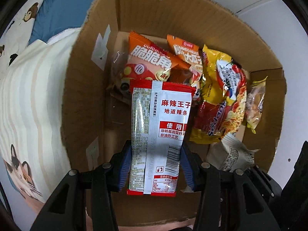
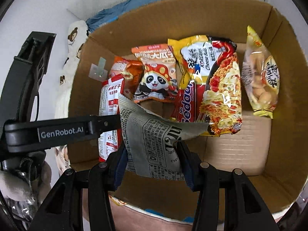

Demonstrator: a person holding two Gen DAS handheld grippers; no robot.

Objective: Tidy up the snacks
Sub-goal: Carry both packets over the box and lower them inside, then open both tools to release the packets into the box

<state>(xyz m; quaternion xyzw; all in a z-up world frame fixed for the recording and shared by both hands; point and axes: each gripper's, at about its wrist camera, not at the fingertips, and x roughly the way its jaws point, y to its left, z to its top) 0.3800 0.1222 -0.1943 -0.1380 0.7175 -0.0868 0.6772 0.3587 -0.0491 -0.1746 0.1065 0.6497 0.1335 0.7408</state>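
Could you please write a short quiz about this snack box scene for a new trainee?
1. True or false: the left claw holds a red-and-white packet.
2. What does the right claw grip? A) grey printed packet B) panda packet C) nothing
3. Fill in: the snacks lie inside a cardboard ____.

Key: 1 true; 2 A; 3 box.
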